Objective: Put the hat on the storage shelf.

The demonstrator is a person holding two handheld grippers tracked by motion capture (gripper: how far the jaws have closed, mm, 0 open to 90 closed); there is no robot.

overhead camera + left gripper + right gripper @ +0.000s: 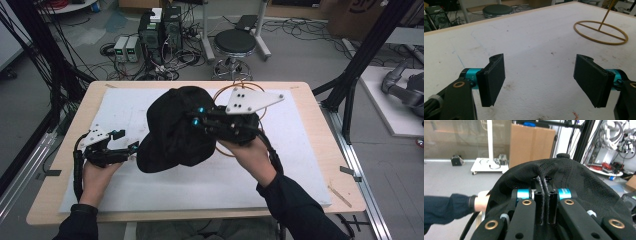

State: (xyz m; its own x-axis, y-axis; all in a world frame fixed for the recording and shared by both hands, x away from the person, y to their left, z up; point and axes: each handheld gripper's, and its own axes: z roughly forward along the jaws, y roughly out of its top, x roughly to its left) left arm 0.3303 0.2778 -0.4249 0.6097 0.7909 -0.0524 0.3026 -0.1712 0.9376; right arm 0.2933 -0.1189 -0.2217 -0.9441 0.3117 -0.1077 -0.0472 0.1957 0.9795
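The desk (50, 200) carries a white mat (125, 107) that covers most of its top, likely as a soft, plain working surface. There is one of each.

One black cap (175, 130) hangs above the middle of the mat, lifted clear rather than lying flat. The right gripper (200, 121) has its jaws closed tight on a fold of the cap's fabric, seen pinched between them in the right gripper view, so the cap droops from that one pinch. Held up like this, it looks ready to be carried over to something.

One thin gold wire stand (600, 32) sits toward the far edge of the desk, right of centre: a ring base with a crossbar and a rod rising from it. It may be meant to receive the cap, though that is a guess.

The left gripper (127, 141) sits low near the left edge of the mat, its jaws spread wide and holding nothing, close beside the cap's lower edge, perhaps waiting to steady it. Two grippers, two hands.
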